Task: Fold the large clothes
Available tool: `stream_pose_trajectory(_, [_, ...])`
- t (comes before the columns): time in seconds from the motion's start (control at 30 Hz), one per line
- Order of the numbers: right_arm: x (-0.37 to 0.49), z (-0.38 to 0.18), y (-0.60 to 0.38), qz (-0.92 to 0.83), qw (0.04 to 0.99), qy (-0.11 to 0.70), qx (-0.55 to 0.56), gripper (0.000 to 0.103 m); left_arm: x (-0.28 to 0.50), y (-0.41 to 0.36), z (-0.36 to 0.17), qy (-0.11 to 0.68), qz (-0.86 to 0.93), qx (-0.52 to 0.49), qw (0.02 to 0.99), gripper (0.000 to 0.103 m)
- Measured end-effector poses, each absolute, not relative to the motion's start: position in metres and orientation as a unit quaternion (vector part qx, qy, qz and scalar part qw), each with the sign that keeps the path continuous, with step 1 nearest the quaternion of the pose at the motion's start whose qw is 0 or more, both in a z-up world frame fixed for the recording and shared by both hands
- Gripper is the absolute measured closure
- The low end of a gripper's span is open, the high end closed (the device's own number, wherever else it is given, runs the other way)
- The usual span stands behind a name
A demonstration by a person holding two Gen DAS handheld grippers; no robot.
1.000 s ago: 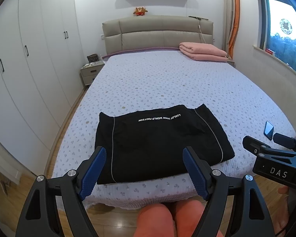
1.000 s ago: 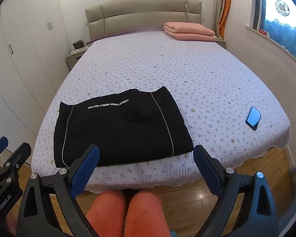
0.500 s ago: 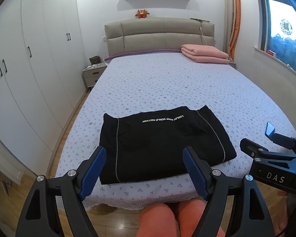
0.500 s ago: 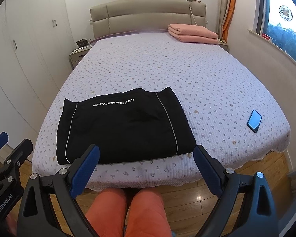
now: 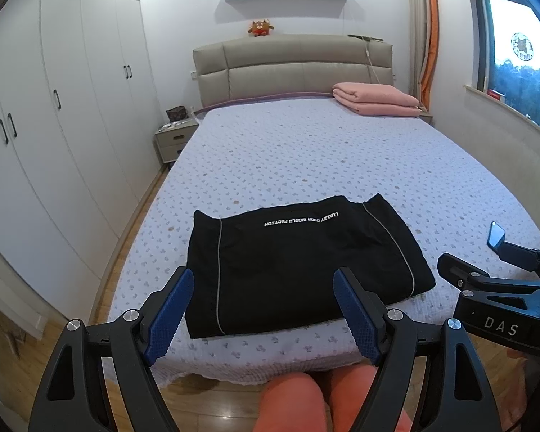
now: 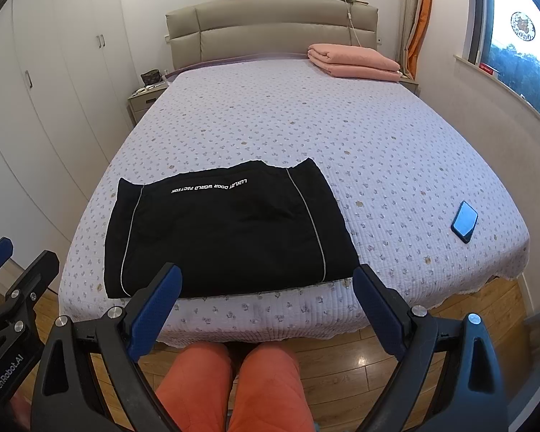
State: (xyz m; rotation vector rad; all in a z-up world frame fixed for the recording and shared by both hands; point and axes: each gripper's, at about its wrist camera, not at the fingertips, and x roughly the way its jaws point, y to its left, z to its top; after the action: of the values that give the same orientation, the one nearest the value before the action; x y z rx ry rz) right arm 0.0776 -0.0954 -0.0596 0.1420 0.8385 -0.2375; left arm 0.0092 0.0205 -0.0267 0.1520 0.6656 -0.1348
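Note:
A black garment with white lettering and two thin grey stripes lies folded into a flat rectangle near the foot edge of the bed; it also shows in the right wrist view. My left gripper is open and empty, held above the foot of the bed, short of the garment. My right gripper is open and empty, also above the bed's foot edge and clear of the garment. Each gripper shows at the edge of the other's view.
A phone lies on the bed's near right corner. A folded pink blanket sits by the headboard. White wardrobes line the left wall, with a nightstand beside the bed. My orange-clad knees are below.
Both grippers have drawn back and risen slightly from the bed, so the garment looks a little farther away. The garment has not moved.

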Motion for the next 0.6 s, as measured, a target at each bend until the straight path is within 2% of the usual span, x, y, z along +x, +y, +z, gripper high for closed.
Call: stream_pose_trajectory(0.6, [0.0767, -0.0569, -0.0970, -0.103, 0.907, 0.405, 0.056, 0.007, 0.0018, 0.0200, -0.0212, 0.299, -0.030, 0.083, 0.950, 0.022])
